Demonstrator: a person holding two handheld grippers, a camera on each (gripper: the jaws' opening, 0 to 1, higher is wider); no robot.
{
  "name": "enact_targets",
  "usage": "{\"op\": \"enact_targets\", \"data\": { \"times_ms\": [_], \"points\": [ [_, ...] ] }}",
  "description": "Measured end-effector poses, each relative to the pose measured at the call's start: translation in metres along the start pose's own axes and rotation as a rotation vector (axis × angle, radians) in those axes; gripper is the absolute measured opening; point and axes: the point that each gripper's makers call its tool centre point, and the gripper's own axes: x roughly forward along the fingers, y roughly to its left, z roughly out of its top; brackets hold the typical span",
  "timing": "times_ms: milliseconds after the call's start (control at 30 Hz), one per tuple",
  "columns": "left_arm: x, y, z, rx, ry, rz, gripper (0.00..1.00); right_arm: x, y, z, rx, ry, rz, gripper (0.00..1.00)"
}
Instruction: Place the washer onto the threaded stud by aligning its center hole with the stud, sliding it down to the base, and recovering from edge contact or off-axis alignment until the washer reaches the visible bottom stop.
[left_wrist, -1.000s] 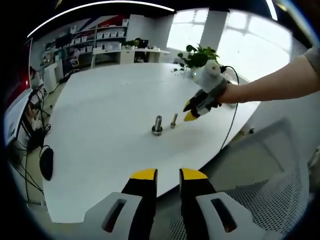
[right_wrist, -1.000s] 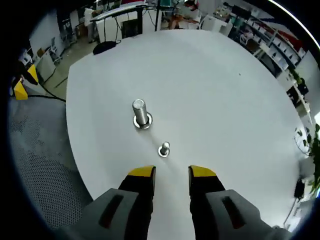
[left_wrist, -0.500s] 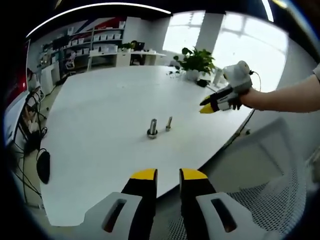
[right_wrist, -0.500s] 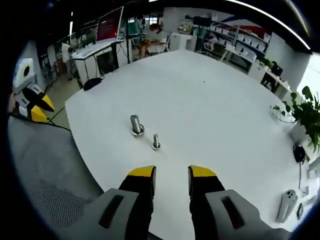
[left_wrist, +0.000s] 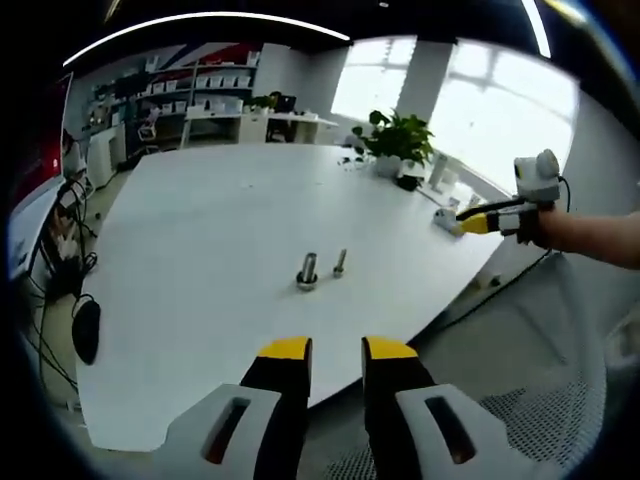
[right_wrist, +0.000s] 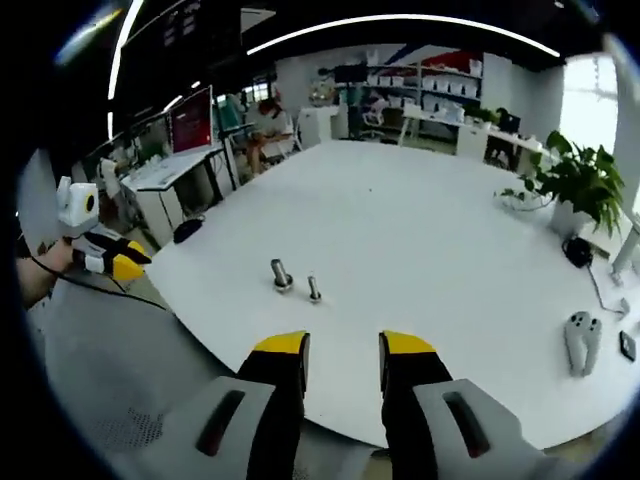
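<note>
Two metal studs stand upright near the middle of the white table (left_wrist: 200, 220). The thicker stud (left_wrist: 307, 271) has a wider ring around its base, and a thinner stud (left_wrist: 340, 263) stands just to its right. In the right gripper view the thicker stud (right_wrist: 281, 275) is left of the thinner stud (right_wrist: 314, 289). My left gripper (left_wrist: 338, 350) hangs off the table's near edge, open and holding nothing. My right gripper (right_wrist: 343, 346) is also open and bare, back from its edge. The right gripper (left_wrist: 468, 225) also appears far right; the left gripper (right_wrist: 125, 266) appears far left.
A potted plant (left_wrist: 398, 135) stands at the far table edge. A white handheld device (right_wrist: 583, 340) and a dark phone (right_wrist: 626, 345) lie on the right of the table. A mesh chair (left_wrist: 520, 420) is below my left gripper. Desks and shelves line the room behind.
Both grippers have drawn back from the studs and past the table's edges. The right gripper moved from just beside the studs out to the far right. The studs have not moved.
</note>
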Motion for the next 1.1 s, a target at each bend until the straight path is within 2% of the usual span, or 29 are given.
{"op": "enact_targets", "data": {
  "times_ms": [100,167,267,333,400,500,600,667,767,833,933,1033,1100],
  "points": [
    [-0.002,-0.001,0.006,-0.008,-0.033,-0.004,0.19,-0.006,0.004,-0.004,0.008,-0.01,0.012,0.3],
    [-0.004,-0.001,0.009,-0.018,-0.051,-0.006,0.19,-0.008,0.011,-0.003,0.041,-0.042,0.04,0.3],
    [-0.004,-0.002,0.011,-0.026,-0.059,-0.006,0.2,-0.008,0.016,-0.009,-0.018,-0.062,0.055,0.3],
    [-0.003,-0.001,0.01,-0.028,-0.06,-0.003,0.2,-0.004,0.015,-0.018,-0.005,-0.049,0.063,0.3],
    [-0.003,-0.001,0.009,-0.028,-0.054,0.001,0.21,-0.005,0.023,-0.017,0.09,-0.073,0.103,0.3],
    [-0.003,0.001,0.008,-0.03,-0.05,0.012,0.22,-0.008,0.028,-0.008,0.132,-0.115,0.114,0.3],
    [-0.008,0.007,0.016,-0.032,-0.091,0.051,0.24,-0.003,0.035,-0.011,0.113,-0.086,0.134,0.29],
    [-0.009,0.009,0.017,-0.057,-0.101,0.052,0.24,0.0,0.038,-0.013,0.094,-0.069,0.138,0.29],
    [-0.007,0.009,0.013,-0.051,-0.085,0.053,0.25,0.0,0.043,-0.01,0.095,-0.079,0.161,0.3],
    [-0.005,0.008,0.009,-0.034,-0.054,0.06,0.25,0.002,0.046,-0.013,0.078,-0.07,0.172,0.3],
    [-0.005,0.009,0.008,-0.028,-0.048,0.067,0.25,0.003,0.048,-0.022,0.04,-0.05,0.185,0.3],
    [-0.005,0.008,0.008,-0.029,-0.054,0.069,0.24,0.004,0.051,-0.025,0.062,-0.039,0.209,0.31],
    [-0.006,0.011,0.007,-0.018,-0.048,0.082,0.24,0.003,0.049,-0.022,0.082,-0.061,0.209,0.31]
  ]
}}
